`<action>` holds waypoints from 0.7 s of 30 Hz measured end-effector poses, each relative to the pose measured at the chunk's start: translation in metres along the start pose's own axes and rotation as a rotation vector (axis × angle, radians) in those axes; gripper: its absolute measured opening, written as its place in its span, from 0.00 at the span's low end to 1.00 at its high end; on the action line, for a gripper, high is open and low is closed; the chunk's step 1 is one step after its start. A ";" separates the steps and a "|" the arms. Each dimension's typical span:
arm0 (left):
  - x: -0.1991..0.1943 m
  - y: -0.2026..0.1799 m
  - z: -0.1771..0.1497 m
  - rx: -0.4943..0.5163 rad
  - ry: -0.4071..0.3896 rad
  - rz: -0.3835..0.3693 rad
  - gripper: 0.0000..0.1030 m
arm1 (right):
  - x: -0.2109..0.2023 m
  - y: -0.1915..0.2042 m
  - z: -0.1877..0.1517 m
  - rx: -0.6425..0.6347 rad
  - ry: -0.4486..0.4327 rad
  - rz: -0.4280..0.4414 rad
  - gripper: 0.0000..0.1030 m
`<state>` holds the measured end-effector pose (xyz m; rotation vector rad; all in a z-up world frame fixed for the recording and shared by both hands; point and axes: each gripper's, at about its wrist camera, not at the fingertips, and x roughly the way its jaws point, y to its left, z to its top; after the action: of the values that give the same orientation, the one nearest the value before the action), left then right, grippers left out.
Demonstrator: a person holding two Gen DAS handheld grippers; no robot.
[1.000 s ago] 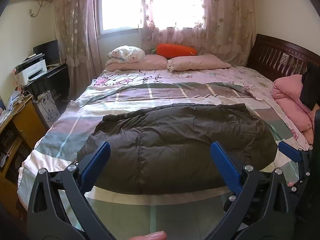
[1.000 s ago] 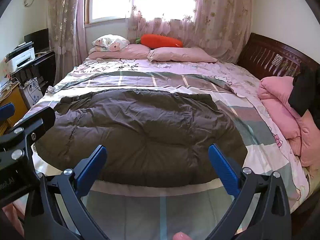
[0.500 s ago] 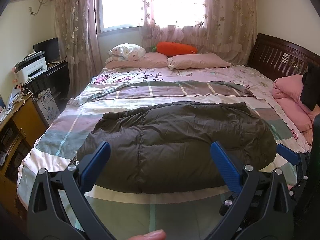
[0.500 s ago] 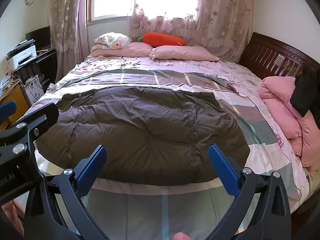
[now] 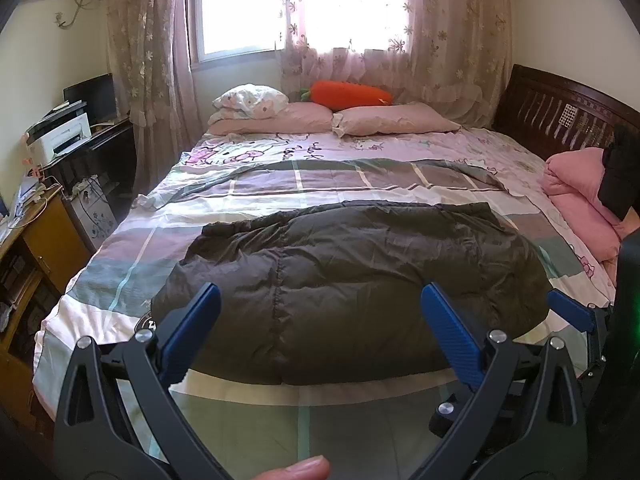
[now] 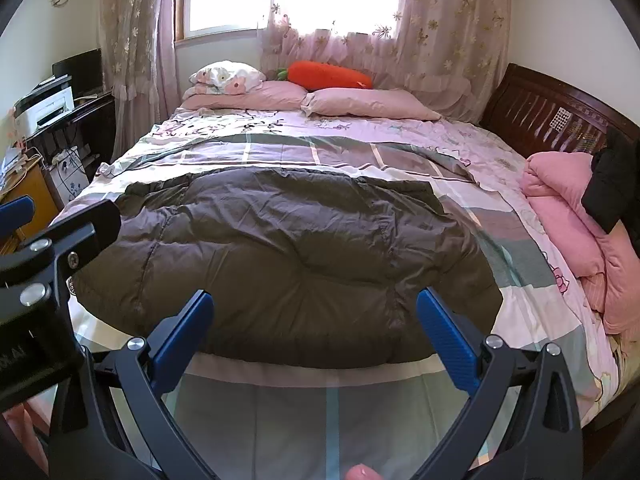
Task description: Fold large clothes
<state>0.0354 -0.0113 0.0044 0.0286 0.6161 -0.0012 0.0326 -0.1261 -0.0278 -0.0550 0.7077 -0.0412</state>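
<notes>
Dark grey-brown padded coat (image 5: pixel 352 280) spread flat across lower centre of frame, on checked quilt (image 5: pixel 280 188) covering bed (image 5: pixel 472 140). Left gripper (image 5: pixel 320 316) at bottom of frame, blue fingers wide apart, nothing between them, held short of coat's near edge. Right gripper (image 6: pixel 314 318) likewise wide apart and empty, at bottom of right wrist view. Orange carrot cushion (image 5: pixel 346 93) on pink pillows (image 5: pixel 396 119), upper centre. Folded pink blanket (image 6: pixel 568 216) at right edge.
</notes>
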 end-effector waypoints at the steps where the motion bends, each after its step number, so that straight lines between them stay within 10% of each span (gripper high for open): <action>1: 0.000 0.000 -0.001 0.001 0.002 -0.002 0.98 | 0.000 0.000 0.000 0.000 0.000 0.000 0.99; 21: 0.002 -0.001 -0.002 0.005 0.018 -0.011 0.98 | 0.000 0.001 -0.001 -0.002 0.003 0.002 0.99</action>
<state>0.0359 -0.0125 0.0014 0.0299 0.6340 -0.0133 0.0322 -0.1251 -0.0289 -0.0562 0.7112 -0.0386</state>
